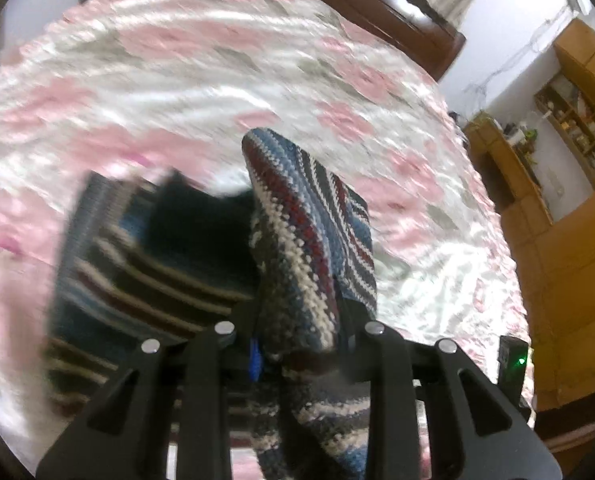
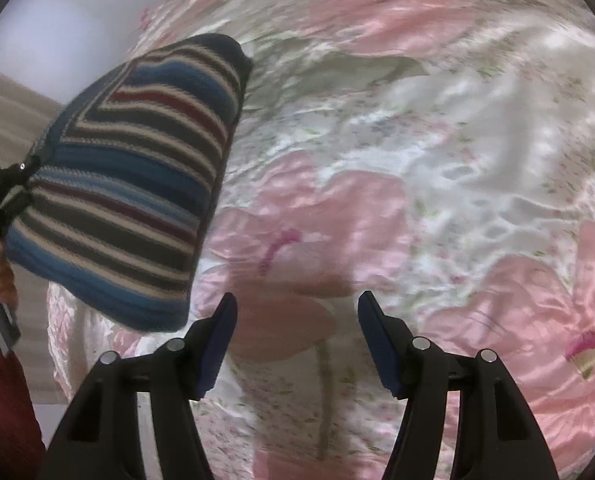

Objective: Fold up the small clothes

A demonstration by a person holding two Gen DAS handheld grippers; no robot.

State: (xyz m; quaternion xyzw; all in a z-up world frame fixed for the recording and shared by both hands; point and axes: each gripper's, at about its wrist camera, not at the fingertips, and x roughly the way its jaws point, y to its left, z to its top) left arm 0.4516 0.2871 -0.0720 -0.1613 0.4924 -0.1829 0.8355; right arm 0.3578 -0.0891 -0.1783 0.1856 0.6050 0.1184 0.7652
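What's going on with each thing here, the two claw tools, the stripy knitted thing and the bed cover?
Left gripper: shut on the striped knit garment.
Right gripper: open, holding nothing, over the bedspread.
Striped knit garment: lifted, hanging from the left gripper.
Floral bedspread: spread out, wrinkled.

black claws point(image 2: 297, 336) – blue pads point(image 2: 217, 344), silver screws, red sleeve point(image 2: 5, 400).

Shiny pink and white floral bedspread point(image 2: 437, 184), wrinkled, covering the bed. Dark wooden headboard point(image 1: 381, 4) at the far edge. Off to the side, wooden shelves point(image 1: 573, 120) holding small items, beside a white wall point(image 1: 501, 56).
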